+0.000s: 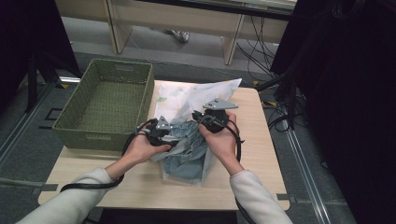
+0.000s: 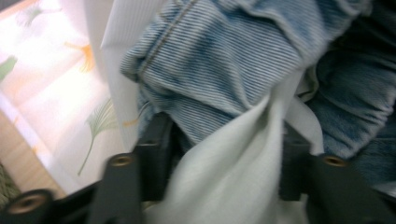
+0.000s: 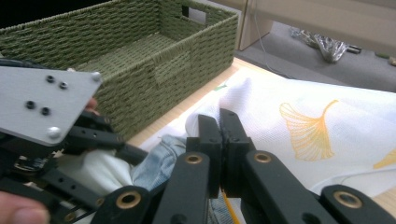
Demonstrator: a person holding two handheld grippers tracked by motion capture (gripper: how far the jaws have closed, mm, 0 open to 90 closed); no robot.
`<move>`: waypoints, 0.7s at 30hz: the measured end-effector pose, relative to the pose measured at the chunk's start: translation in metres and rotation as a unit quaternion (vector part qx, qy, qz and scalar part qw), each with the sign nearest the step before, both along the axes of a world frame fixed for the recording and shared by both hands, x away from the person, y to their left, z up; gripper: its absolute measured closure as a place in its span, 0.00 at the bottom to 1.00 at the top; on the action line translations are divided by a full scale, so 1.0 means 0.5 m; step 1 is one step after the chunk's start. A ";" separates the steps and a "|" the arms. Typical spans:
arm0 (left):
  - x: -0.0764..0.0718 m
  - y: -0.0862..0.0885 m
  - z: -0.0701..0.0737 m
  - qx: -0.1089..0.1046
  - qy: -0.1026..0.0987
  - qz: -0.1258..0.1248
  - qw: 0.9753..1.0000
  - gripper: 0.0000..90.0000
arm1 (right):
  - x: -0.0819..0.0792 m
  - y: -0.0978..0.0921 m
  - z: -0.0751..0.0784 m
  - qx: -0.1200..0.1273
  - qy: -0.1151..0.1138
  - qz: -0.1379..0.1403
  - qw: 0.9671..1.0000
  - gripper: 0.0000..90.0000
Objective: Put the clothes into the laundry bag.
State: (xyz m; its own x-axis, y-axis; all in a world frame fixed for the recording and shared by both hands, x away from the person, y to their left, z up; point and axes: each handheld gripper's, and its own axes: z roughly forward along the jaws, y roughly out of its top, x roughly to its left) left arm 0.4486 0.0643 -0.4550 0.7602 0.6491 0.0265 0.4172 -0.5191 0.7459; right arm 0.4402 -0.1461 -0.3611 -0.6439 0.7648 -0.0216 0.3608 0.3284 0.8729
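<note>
A: A dim room with a grey floor is seen around a light wooden table (image 1: 140,184). What is laid out on it?

B: A green woven basket (image 1: 107,100) is set at the table's left end, and nothing is seen inside it. Just beside it, a white cloth bag printed with yellow and green leaves (image 1: 187,95) is spread across the middle of the table, and a bundle of blue denim (image 1: 189,149) is lodged in the bag's near, open end.

A: How far along can the work be judged to be?

B: About midway, it is judged. The denim is partly covered by the bag, yet much of it is left bunched at the mouth (whether it is being put in or taken out cannot be told).

A: And the two claws?

B: The left gripper (image 1: 161,135) is held at the bundle's left edge; in the left gripper view its jaws are parted, with white fabric and striped denim gathered between them. The right gripper (image 3: 220,122) is closed, jaws pressed together on a fold of the white bag, near the denim.
</note>
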 end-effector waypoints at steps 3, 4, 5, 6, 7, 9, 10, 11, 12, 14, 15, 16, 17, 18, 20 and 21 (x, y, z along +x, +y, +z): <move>-0.001 -0.003 0.002 -0.013 0.004 0.005 1.000 0.83 | 0.000 0.000 0.000 0.000 0.000 -0.001 1.000 1.00; -0.002 -0.003 0.005 -0.016 0.005 0.004 1.000 0.87 | 0.000 -0.001 0.001 0.001 -0.002 -0.003 1.000 1.00; -0.004 -0.002 0.009 -0.022 0.006 0.006 1.000 0.89 | -0.002 0.000 0.001 0.005 0.003 -0.008 1.000 1.00; -0.008 0.000 0.015 -0.033 0.004 0.009 0.999 0.91 | 0.000 -0.002 0.000 0.002 -0.002 -0.004 1.000 1.00; -0.012 0.002 0.024 -0.043 0.004 0.009 0.999 0.91 | 0.001 -0.003 0.000 0.002 -0.003 -0.005 1.000 1.00; -0.022 0.005 0.044 -0.069 0.002 0.007 0.998 0.92 | 0.001 -0.005 0.000 0.005 -0.001 -0.007 1.000 1.00; -0.026 0.005 0.055 -0.082 -0.002 0.006 0.997 0.92 | 0.000 -0.005 0.000 0.008 0.000 -0.012 1.000 1.00; -0.032 0.004 0.065 -0.091 -0.003 0.004 0.996 0.92 | 0.001 -0.005 0.001 0.007 -0.004 -0.011 1.000 1.00; -0.038 0.002 0.076 -0.105 -0.011 0.002 0.994 0.92 | 0.002 -0.006 0.001 0.004 -0.008 -0.009 1.000 1.00; -0.047 -0.003 0.088 -0.120 -0.017 0.001 0.993 0.93 | 0.002 -0.007 0.001 0.004 -0.009 -0.010 1.000 1.00; -0.052 -0.005 0.093 -0.127 -0.020 0.001 0.992 0.93 | 0.002 -0.007 0.001 0.005 -0.009 -0.011 1.000 1.00; -0.056 -0.008 0.096 -0.136 -0.023 0.002 0.990 0.93 | 0.002 -0.007 0.001 0.005 -0.010 -0.011 1.000 1.00; -0.059 -0.011 0.100 -0.140 -0.025 0.003 0.990 0.93 | 0.001 -0.006 0.002 0.006 -0.011 -0.011 1.000 1.00; -0.062 -0.014 0.102 -0.146 -0.029 0.005 0.989 0.93 | 0.001 -0.006 0.002 0.007 -0.012 -0.011 1.000 1.00; -0.064 -0.017 0.105 -0.149 -0.036 0.008 0.988 0.93 | -0.001 -0.005 0.005 0.008 -0.013 -0.010 1.000 1.00; -0.065 -0.019 0.106 -0.147 -0.042 0.011 0.988 0.93 | -0.003 -0.004 0.006 0.009 -0.013 -0.010 1.000 1.00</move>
State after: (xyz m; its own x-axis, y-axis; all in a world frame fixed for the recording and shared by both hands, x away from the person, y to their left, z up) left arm 0.4160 0.0547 -0.4021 0.7484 0.6552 -0.1029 0.3558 -0.2658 0.8960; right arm 0.4388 -0.1483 -0.3582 -0.6283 0.7776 -0.0237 0.3441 0.3052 0.8879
